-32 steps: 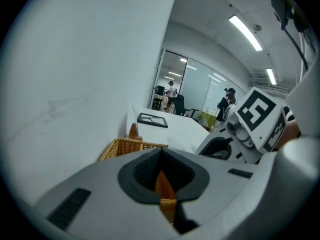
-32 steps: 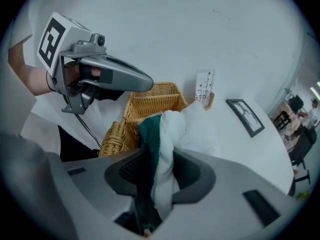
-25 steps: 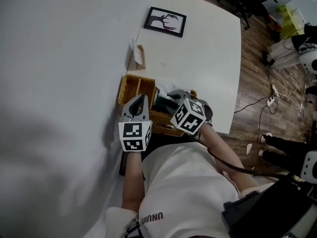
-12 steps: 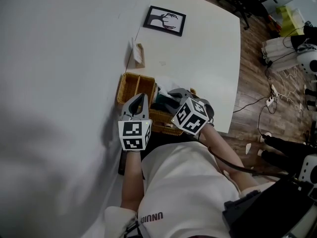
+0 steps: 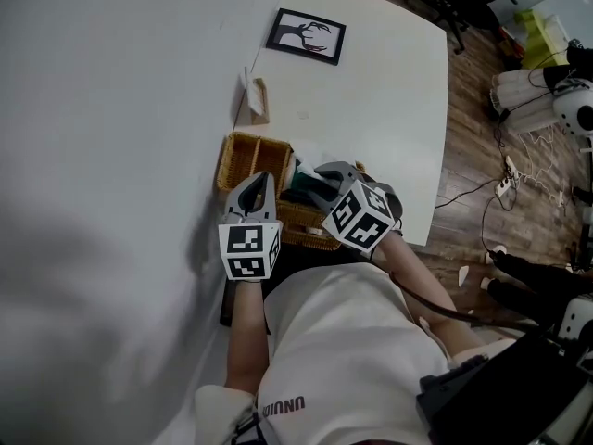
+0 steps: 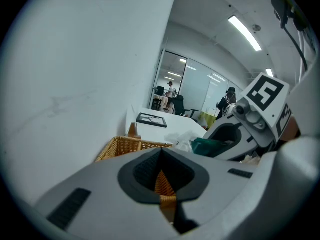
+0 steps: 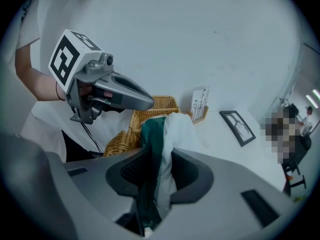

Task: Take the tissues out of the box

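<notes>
Left claw (image 6: 162, 184): pressed together on the near rim of wicker basket (image 5: 233, 146), apparently to steady it. Basket on white table (image 5: 389, 91), against the wall. Partitioned: compartment toward 11 o'clock shows bare weave, the rest is hidden. Tissue pack (image 7: 159, 129): green with white, at 2 o'clock of left claw. Long axis 12-to-6 along the jaws, over the basket's right part; whether clear of it, not discernible. Right claw (image 7: 159, 159): pinching the pack, nearer of the two. Lift toward 12 judged next.
</notes>
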A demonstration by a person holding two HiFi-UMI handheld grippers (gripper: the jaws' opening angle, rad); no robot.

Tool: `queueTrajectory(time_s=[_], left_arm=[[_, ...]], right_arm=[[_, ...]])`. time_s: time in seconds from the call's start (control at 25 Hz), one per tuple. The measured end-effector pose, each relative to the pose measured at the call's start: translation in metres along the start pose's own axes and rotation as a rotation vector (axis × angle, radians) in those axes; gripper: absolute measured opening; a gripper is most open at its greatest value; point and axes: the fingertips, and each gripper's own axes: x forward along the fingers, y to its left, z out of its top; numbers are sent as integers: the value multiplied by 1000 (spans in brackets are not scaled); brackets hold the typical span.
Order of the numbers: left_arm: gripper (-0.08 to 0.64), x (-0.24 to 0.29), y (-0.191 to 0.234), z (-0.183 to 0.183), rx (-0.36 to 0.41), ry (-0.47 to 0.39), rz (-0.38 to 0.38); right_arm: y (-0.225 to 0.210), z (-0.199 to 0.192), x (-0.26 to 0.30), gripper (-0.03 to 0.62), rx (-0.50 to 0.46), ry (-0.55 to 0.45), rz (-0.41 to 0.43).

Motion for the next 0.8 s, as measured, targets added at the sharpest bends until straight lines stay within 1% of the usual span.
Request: queueTrajectory(time_s=[0.8], left_arm=[[11,-4,6,2,-21,-24,17]], right_arm=[[0,6,-13,123,-9,-9,-37]])
